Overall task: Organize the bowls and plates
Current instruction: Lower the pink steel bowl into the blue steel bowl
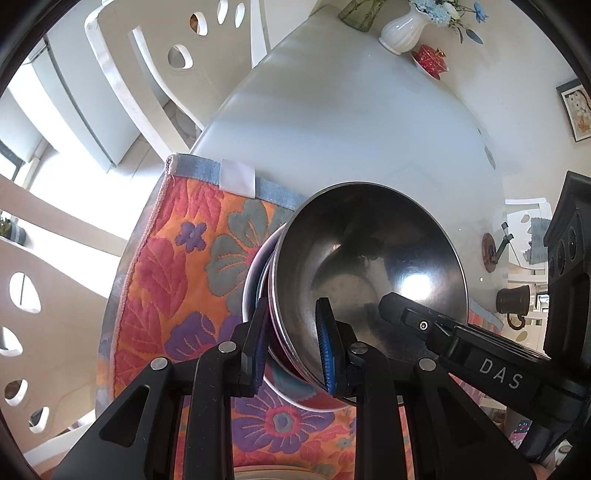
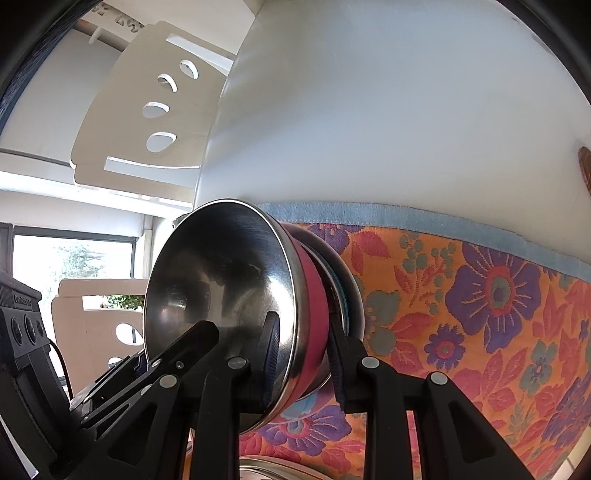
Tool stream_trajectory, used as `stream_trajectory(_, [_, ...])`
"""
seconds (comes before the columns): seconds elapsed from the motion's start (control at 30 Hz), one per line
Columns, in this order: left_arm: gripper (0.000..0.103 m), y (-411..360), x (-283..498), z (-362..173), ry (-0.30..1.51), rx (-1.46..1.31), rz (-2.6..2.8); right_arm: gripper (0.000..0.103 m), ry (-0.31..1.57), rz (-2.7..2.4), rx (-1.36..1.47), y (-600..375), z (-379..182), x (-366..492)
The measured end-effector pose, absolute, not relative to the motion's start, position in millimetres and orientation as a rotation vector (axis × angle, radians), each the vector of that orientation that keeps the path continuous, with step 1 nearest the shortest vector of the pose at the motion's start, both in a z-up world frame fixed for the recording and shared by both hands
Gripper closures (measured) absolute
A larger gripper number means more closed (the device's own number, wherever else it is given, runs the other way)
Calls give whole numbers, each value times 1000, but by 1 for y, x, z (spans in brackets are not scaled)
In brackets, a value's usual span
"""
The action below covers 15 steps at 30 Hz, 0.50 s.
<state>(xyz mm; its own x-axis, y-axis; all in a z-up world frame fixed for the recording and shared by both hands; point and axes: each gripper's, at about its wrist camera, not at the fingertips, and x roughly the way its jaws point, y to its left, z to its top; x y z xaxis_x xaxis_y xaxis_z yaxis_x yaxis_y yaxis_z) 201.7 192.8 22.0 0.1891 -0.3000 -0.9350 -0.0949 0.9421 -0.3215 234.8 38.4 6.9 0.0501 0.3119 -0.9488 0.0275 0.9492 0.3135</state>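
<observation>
A stack of nested steel bowls (image 1: 369,266), the top one red outside, is held tilted above a floral cloth (image 1: 177,266). My left gripper (image 1: 291,347) is shut on the stack's near rim, one pad inside the top bowl and one outside. My right gripper (image 2: 303,354) is shut on the opposite rim of the same stack (image 2: 229,280), one pad inside and one outside behind the red wall. The right gripper also shows in the left wrist view (image 1: 417,314). The left gripper also shows in the right wrist view (image 2: 192,339). How many bowls are nested cannot be told.
The floral cloth (image 2: 480,295) lies on a white table (image 1: 351,122). A white vase with blue flowers (image 1: 402,29) and a red dish (image 1: 430,61) stand at the far end. White chairs (image 1: 147,62) stand along the table. A plate rim (image 2: 273,469) shows at the bottom edge.
</observation>
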Motion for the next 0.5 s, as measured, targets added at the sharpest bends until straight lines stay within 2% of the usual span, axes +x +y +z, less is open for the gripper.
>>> stream_trajectory(0.5, [83, 199, 199, 26, 1375, -322, -147, 74, 1498, 214, 302, 33, 17, 230])
